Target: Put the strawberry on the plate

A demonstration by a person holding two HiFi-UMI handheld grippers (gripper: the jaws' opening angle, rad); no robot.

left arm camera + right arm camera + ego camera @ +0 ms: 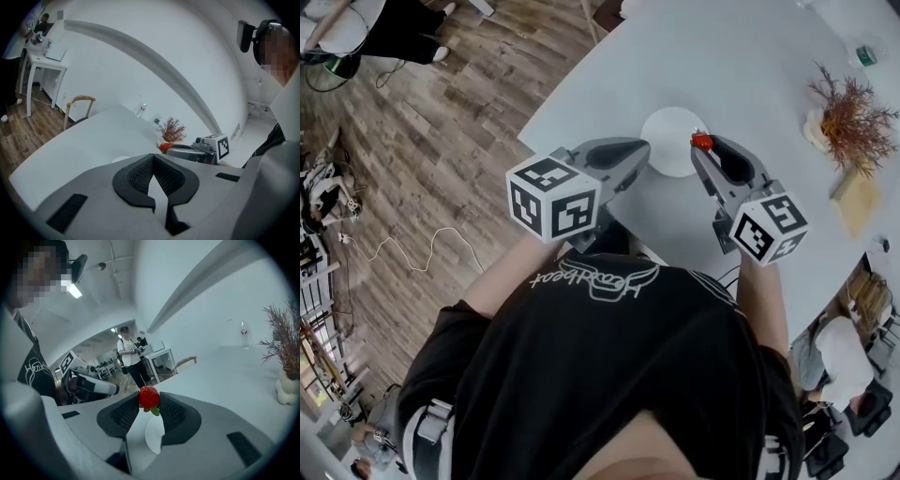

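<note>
A red strawberry [702,142] with green leaves is pinched between the tips of my right gripper [704,148], just at the right rim of a round white plate [670,141] on the white table. In the right gripper view the strawberry [149,397] sits at the jaw tips, held above the plate [153,436] that shows through the gap. My left gripper [641,153] hovers at the plate's left edge with its jaw tips touching and nothing between them. From the left gripper view the strawberry [164,146] shows beside the plate [123,159].
A dried reddish plant in a pale vase [848,117] stands at the table's right, with a tan board [855,202] near it and a small bottle [865,54] farther back. The table's left edge [546,111] drops to wooden floor. People sit at the lower right.
</note>
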